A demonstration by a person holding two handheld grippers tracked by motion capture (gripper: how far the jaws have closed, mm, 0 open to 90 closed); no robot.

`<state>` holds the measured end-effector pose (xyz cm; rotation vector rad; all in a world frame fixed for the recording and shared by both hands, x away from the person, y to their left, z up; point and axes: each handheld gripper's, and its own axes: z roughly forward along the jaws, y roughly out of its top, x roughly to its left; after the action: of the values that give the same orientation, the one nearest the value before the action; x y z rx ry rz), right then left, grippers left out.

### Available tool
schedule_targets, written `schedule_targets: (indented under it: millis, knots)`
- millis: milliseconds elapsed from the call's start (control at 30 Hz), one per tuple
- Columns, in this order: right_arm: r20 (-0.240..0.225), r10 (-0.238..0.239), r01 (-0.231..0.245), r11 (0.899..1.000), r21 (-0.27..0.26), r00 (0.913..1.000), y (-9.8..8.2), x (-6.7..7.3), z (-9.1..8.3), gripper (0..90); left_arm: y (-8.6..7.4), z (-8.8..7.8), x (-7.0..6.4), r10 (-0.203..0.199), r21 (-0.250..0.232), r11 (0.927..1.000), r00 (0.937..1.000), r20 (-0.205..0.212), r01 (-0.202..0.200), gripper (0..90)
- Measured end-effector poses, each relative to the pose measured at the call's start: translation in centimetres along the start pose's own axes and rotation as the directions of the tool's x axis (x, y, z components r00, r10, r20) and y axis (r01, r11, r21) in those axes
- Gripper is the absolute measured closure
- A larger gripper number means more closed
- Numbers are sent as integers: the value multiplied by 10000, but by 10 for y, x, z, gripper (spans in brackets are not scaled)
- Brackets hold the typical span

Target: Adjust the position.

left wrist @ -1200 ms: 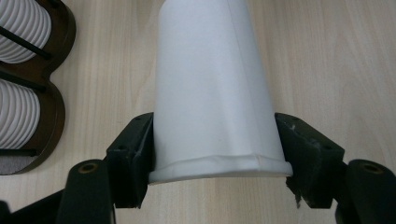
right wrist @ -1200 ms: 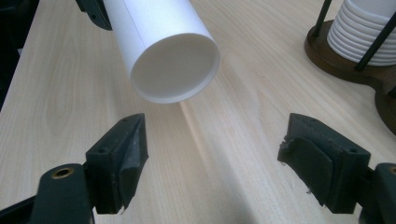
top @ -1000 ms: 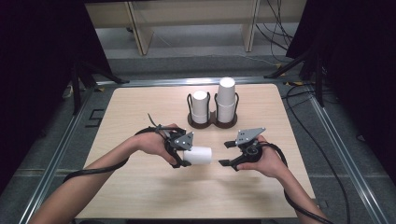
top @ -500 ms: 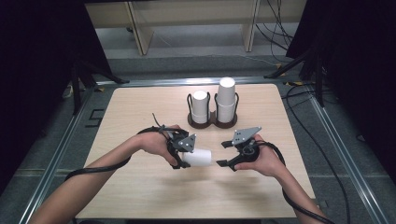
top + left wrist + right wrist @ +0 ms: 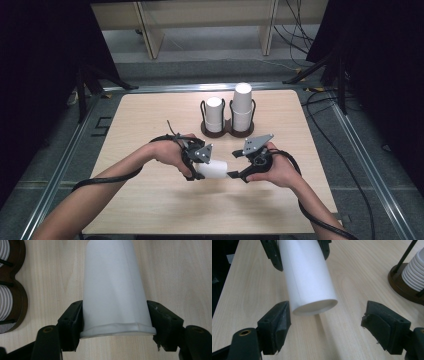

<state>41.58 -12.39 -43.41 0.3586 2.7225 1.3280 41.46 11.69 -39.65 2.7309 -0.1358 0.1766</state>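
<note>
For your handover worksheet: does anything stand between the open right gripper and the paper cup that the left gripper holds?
Nothing visible does. The paper cup points its closed base at the right gripper, whose fingers flank that end with only bare table beneath.

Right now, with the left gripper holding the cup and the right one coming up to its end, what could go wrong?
1. The left gripper pinches the paper cup at its rolled rim; a harder squeeze could dent it.
2. The right gripper is open with its pads clear of the cup's narrow end; closing off-centre could push the cup askew.
3. A wide swing might knock the cup holder behind.
</note>
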Motion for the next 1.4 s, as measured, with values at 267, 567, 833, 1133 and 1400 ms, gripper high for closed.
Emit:
schedule_targets:
  millis: [267, 567, 833, 1133, 1400]
  knots:
    - [-274, -320, 322, 9995, 62, 9991, 9, 3, 5, 216, 3, 2, 1, 98, 194, 9998, 9999, 70, -99, 328]
    - [-404, -481, 491, 9985, 249, 9980, 14, 6, 15, 215, 7, 4, 2, 157, 288, 9995, 9998, 129, -161, 329]
    - [-660, -579, 607, 9972, 425, 9961, 20, 8, 23, 216, 9, 5, 1, 197, 311, 9993, 9997, 161, -202, 329]
    - [-858, -653, 707, 9957, 605, 9942, 21, 10, 34, 226, 11, 3, 2, 349, 402, 9986, 9993, 167, -355, 330]
    - [-922, -727, 797, 9940, 750, 9931, 22, 11, 38, 260, 12, 3, 0, 310, 314, 9990, 9994, 182, -316, 331]
